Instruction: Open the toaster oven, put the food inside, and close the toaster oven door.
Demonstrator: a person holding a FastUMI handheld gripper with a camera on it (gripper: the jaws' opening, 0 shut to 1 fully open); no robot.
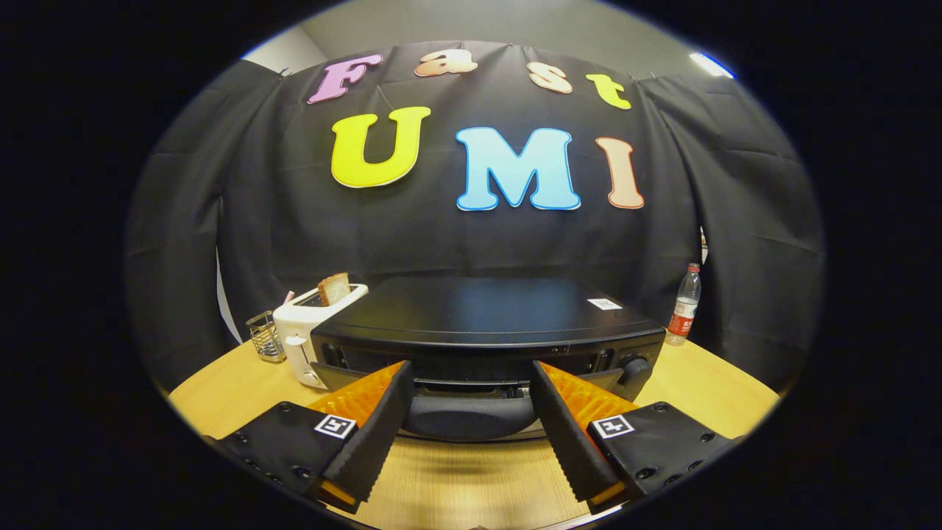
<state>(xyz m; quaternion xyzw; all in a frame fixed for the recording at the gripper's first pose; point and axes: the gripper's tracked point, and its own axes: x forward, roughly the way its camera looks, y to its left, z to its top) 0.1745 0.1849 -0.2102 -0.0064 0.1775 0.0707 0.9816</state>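
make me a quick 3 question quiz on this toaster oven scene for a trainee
1. True or false: the gripper is shut on the toaster oven's door handle.
2. Multiple choice: what stands up out of the white toaster beside the toaster oven? A) a slice of bread B) a fork C) a banana
3. Fill in: on the wooden table, on the far side of the oven from the white toaster, stands a plastic ____.

Key
1. False: the fingers are spread wide, with the handle just ahead between them and neither finger pressing on it.
2. A, a slice of bread.
3. Bottle.
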